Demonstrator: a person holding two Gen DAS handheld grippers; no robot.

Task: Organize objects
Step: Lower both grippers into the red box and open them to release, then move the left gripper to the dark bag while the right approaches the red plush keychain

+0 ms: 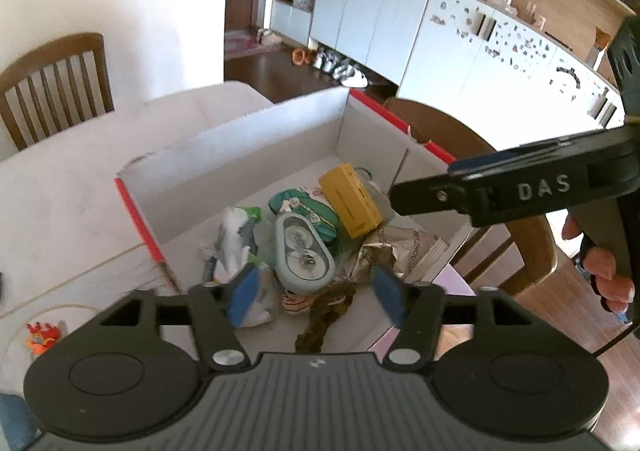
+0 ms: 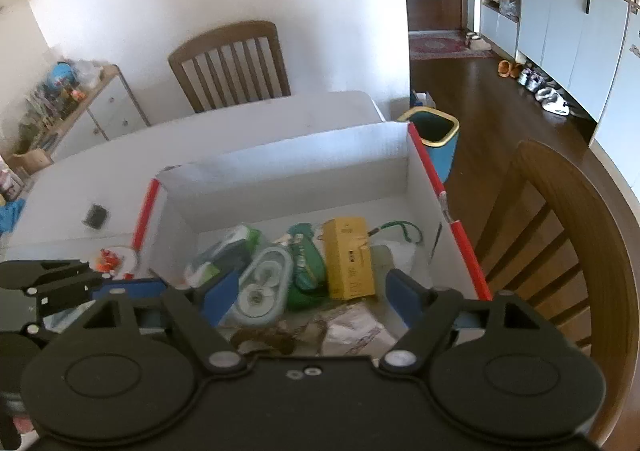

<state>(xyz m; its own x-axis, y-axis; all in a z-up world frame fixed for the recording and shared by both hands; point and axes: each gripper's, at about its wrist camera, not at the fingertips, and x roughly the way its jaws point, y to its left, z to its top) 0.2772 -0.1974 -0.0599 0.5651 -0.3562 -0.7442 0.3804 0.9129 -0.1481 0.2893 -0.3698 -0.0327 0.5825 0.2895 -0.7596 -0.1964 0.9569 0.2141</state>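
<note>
A white cardboard box (image 1: 240, 155) with red edges stands on the white table (image 1: 60, 187). Inside lie a yellow carton (image 1: 351, 201), a grey-green oval case (image 1: 304, 251), a green pouch (image 1: 308, 207), a white and green packet (image 1: 236, 235), crumpled paper (image 1: 396, 251) and a brown rope (image 1: 324, 315). My left gripper (image 1: 316, 293) hangs open above the box's near end, nothing between its blue pads. My right gripper (image 2: 314, 293) is open too, over the same contents: the yellow carton (image 2: 348, 259) and the oval case (image 2: 262, 287). One of its fingers (image 1: 460, 191) reaches in from the right.
A small red toy (image 1: 42, 335) and a small black object (image 2: 95, 216) lie on the table left of the box. Wooden chairs stand at the far side (image 2: 232, 63) and the right (image 2: 568, 235). A blue bin (image 2: 434, 143) sits on the floor behind the box.
</note>
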